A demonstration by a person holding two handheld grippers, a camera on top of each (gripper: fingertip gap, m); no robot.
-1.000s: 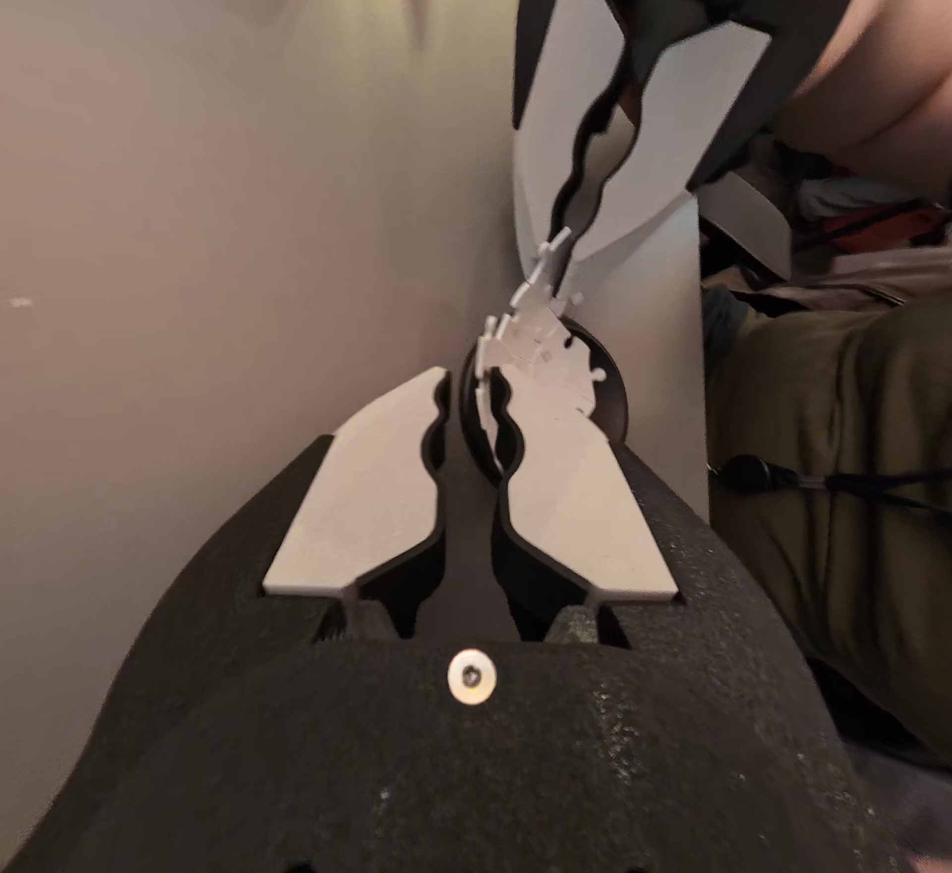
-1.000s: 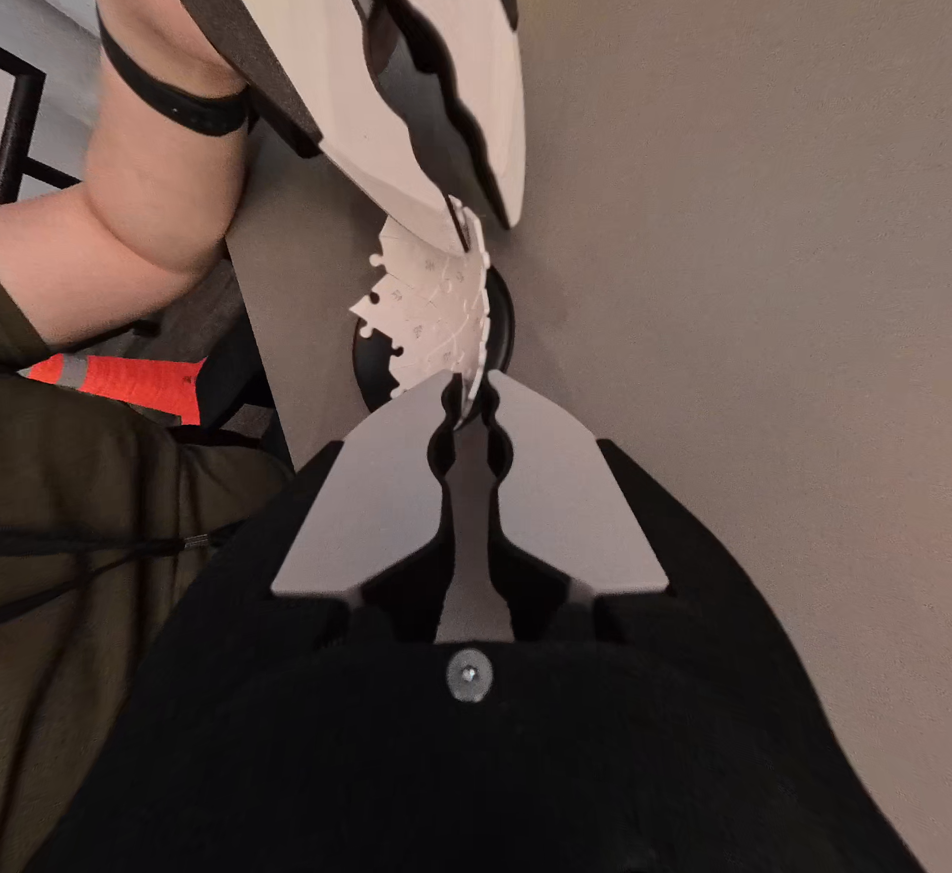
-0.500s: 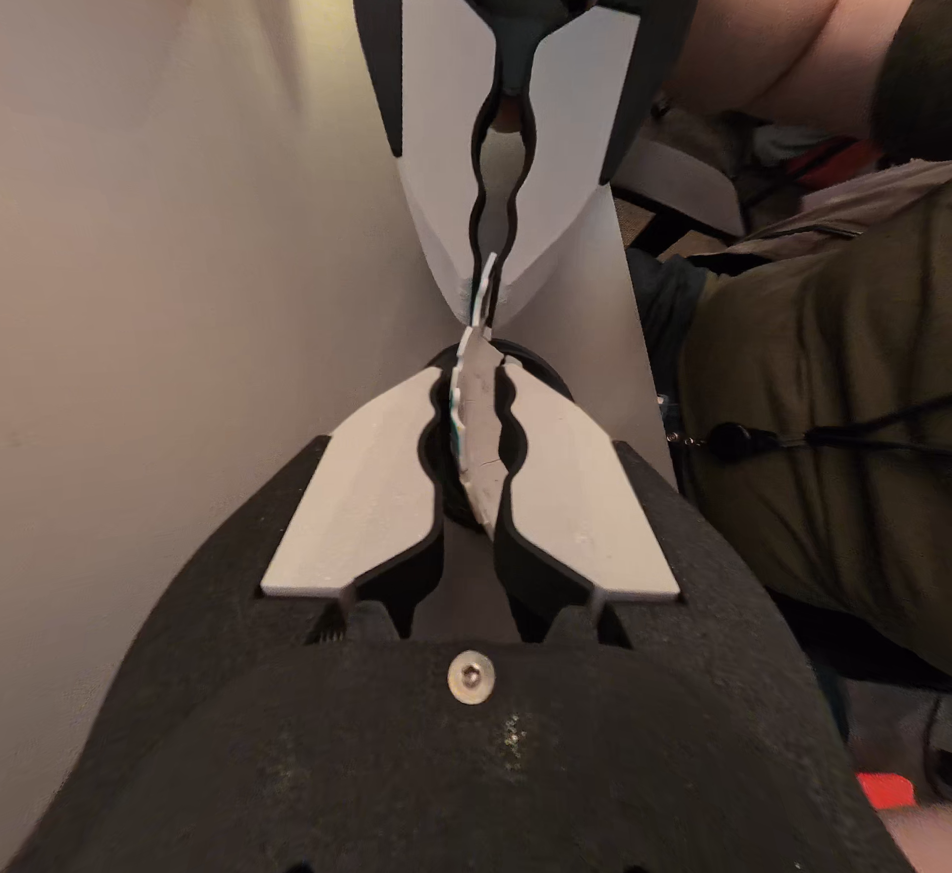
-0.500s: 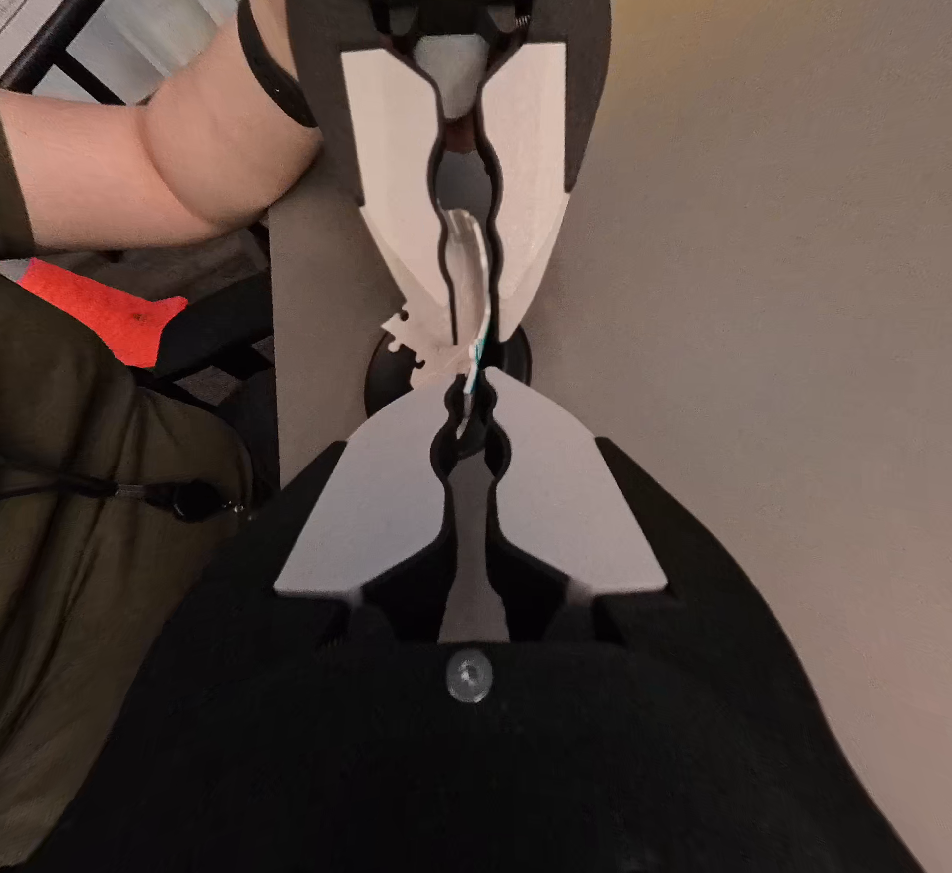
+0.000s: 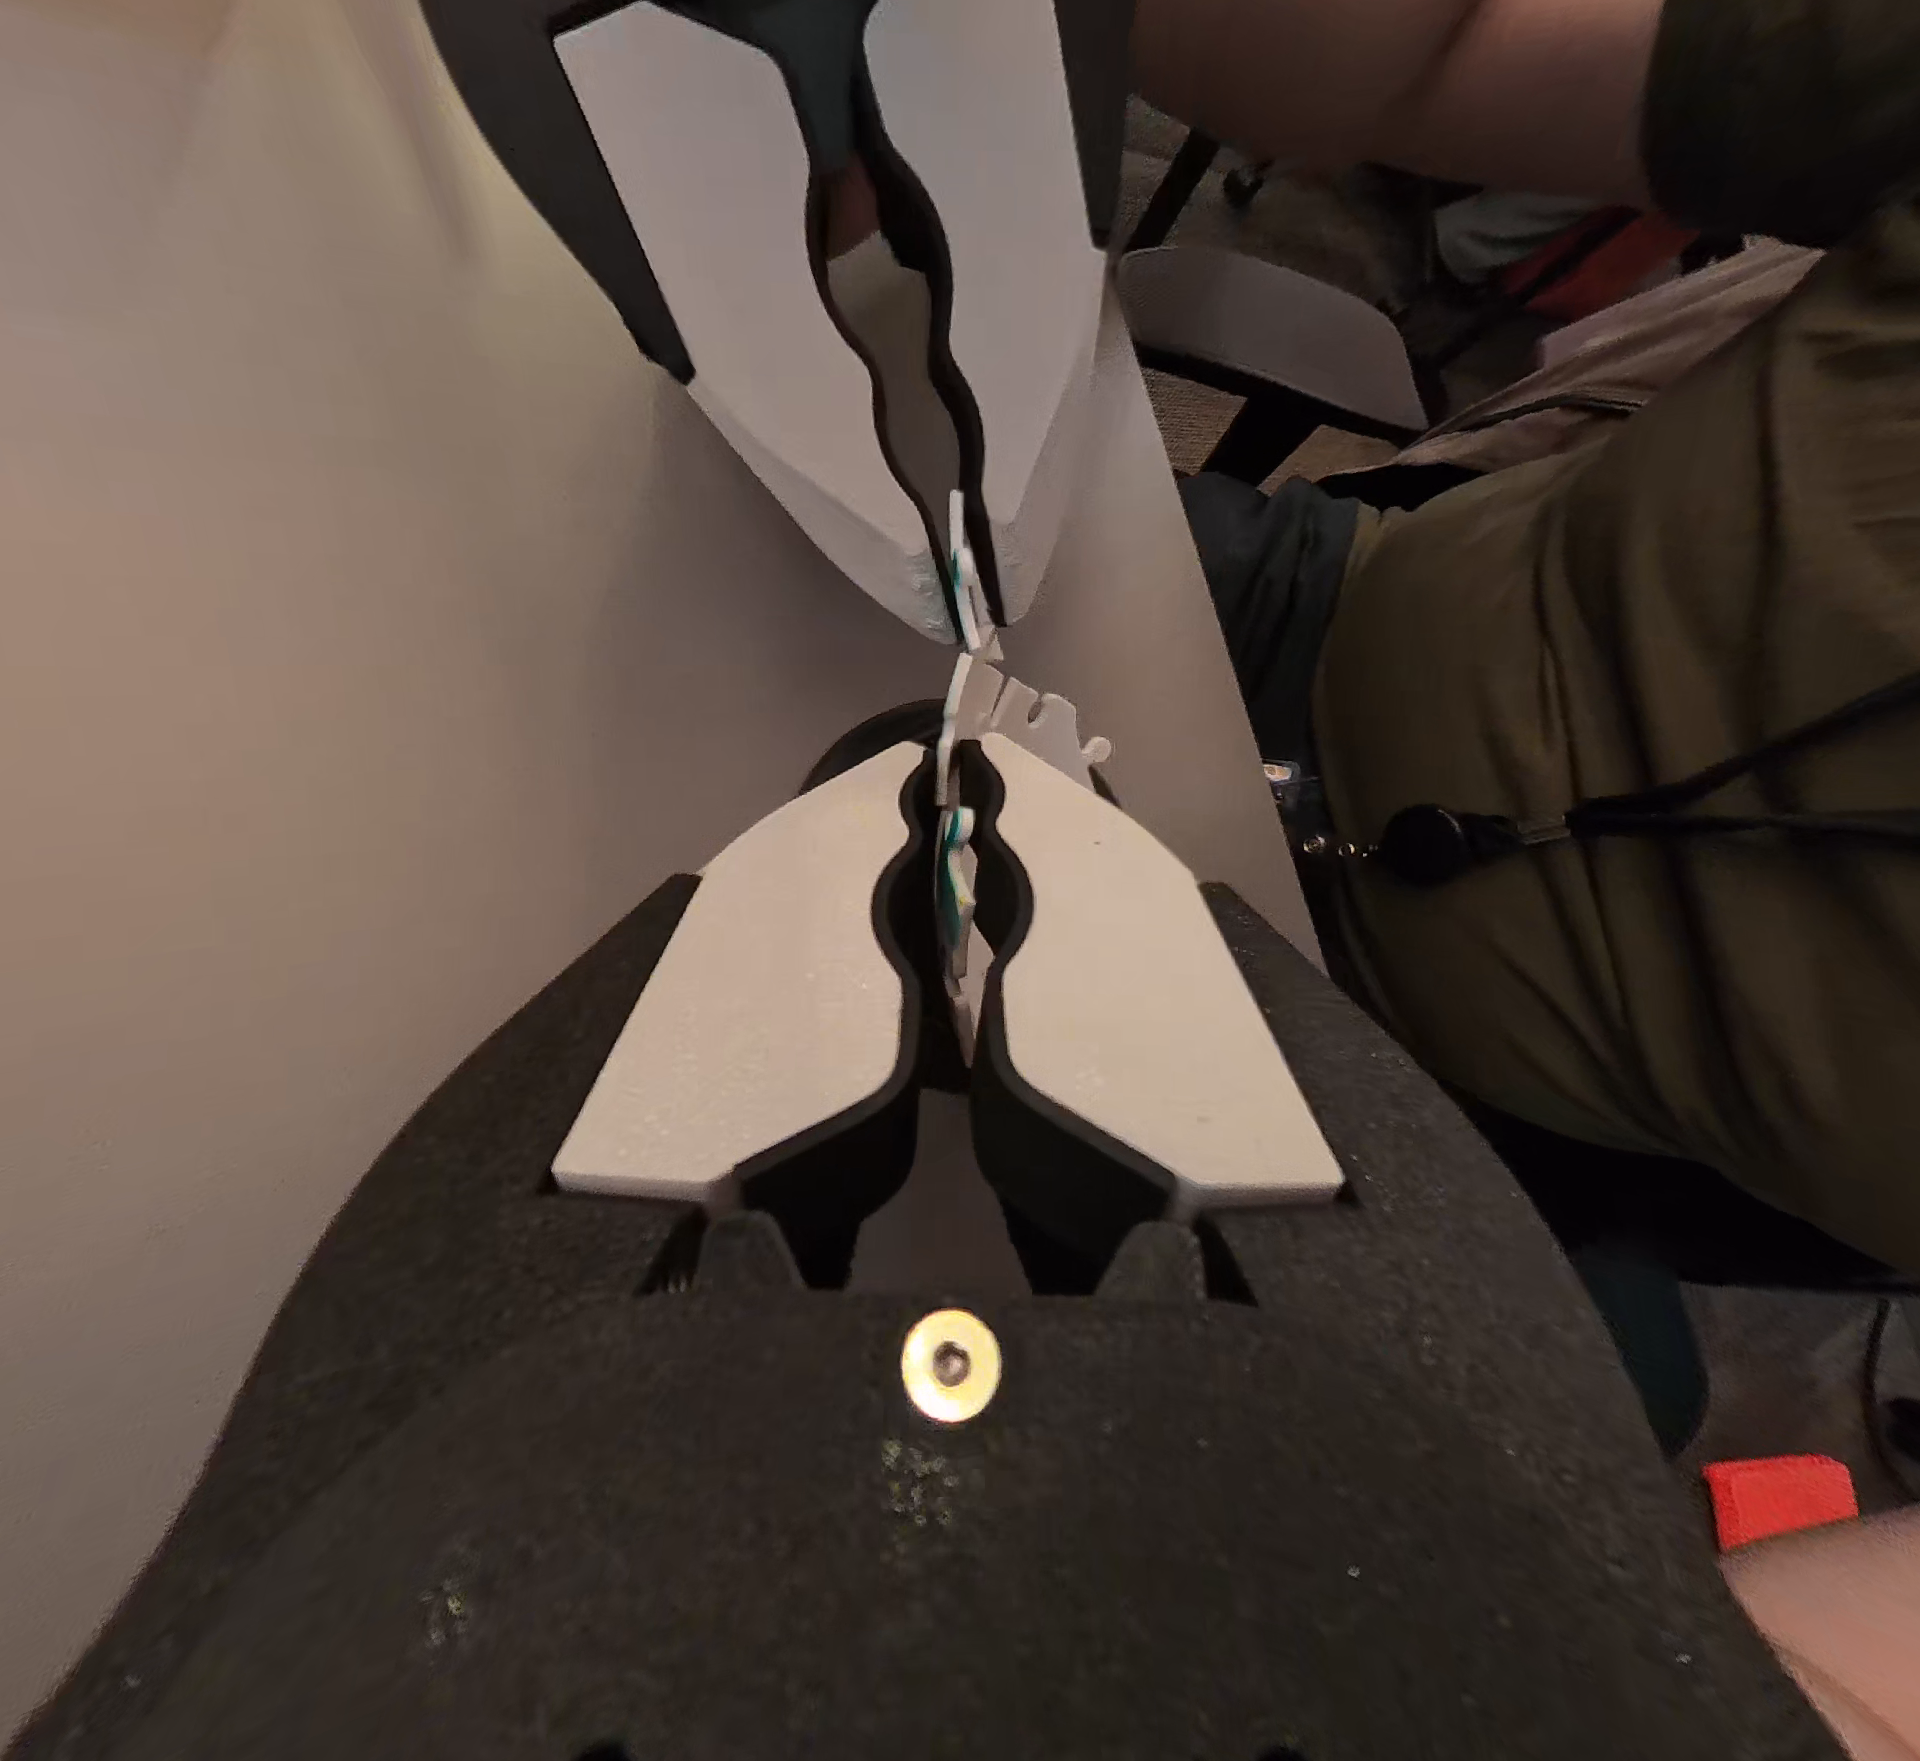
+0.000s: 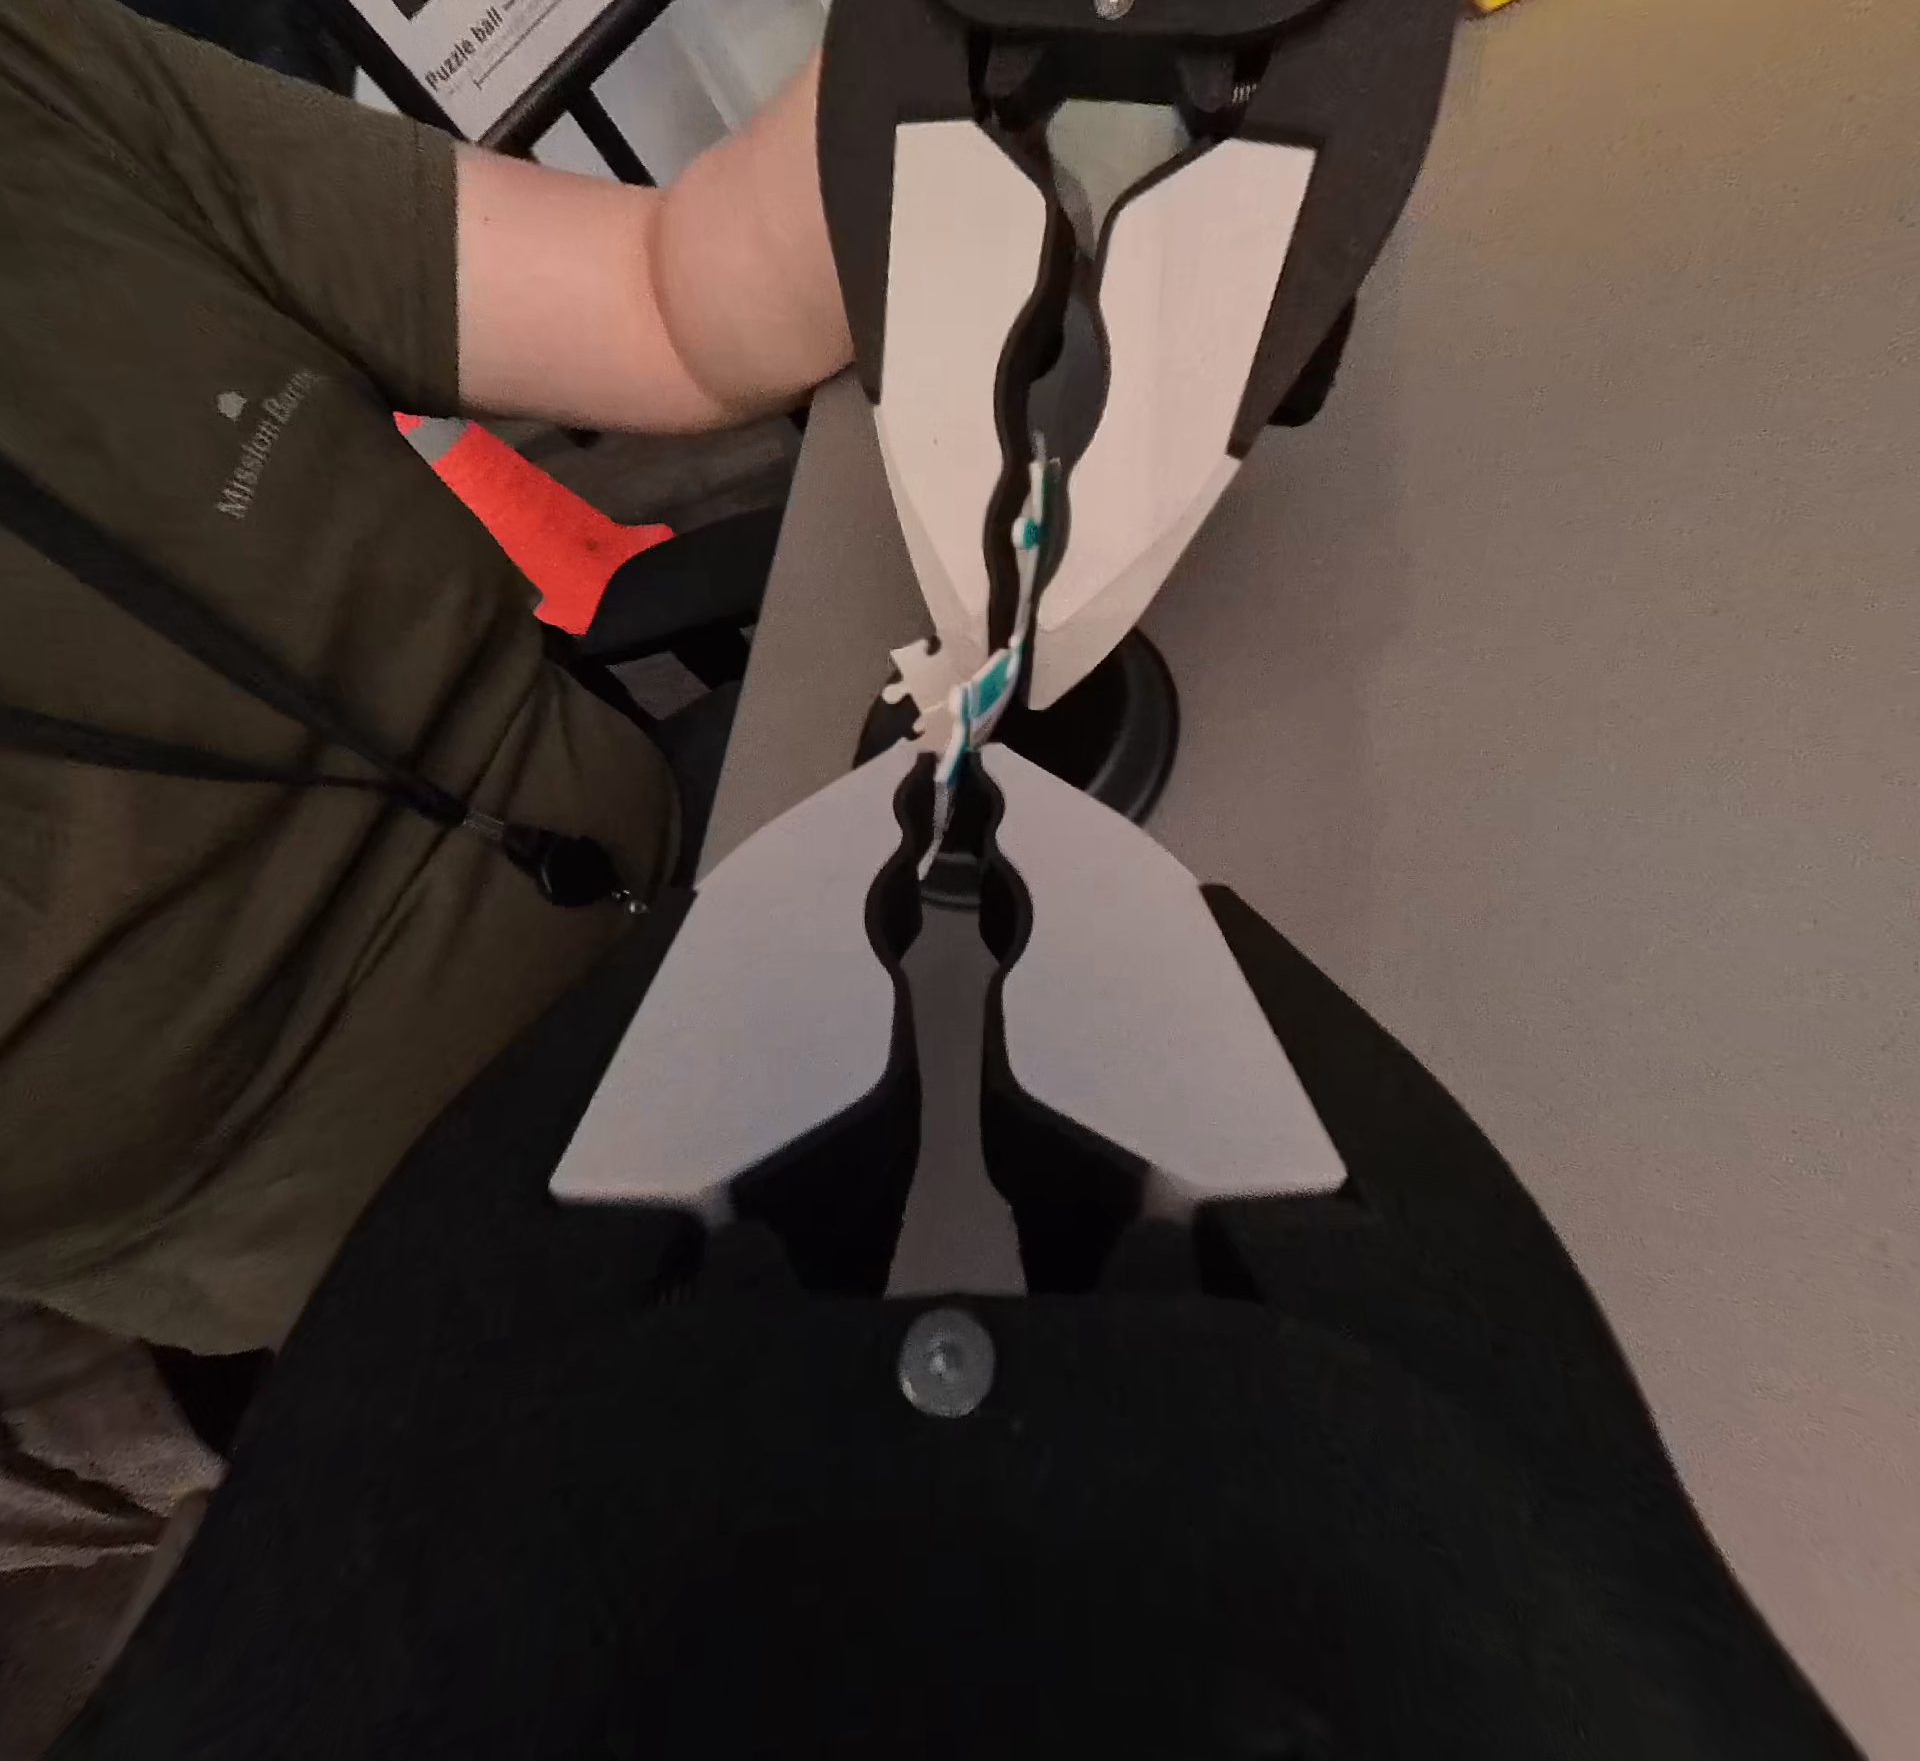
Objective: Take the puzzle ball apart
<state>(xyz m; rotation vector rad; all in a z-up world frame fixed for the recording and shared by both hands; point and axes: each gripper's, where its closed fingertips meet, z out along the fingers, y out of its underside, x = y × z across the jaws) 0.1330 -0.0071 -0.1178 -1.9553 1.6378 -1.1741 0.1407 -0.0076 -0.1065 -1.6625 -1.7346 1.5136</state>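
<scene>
Your left gripper [image 5: 958, 761] is clenched on one end of a thin, curved white-and-teal strip of puzzle-ball pieces [image 5: 987, 714], and your right gripper [image 6: 951, 761] pinches the opposite end. Nose to nose, they suspend the strip above the round black stand [image 6: 1127, 724] on the grey table [image 6: 1558, 568], probably so the interlocked tabs can be pulled apart in the air.

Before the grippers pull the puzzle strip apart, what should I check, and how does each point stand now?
1. Left gripper shut on the puzzle strip: ok.
2. Right gripper shut on its end piece: ok.
3. Grippers face each other, tips apart: ok.
4. Joint between the held pieces already loose: cannot tell.
5. Black stand below, apart from the strip: ok.
6. Table under the strip, to catch a dropped piece: ok.
</scene>
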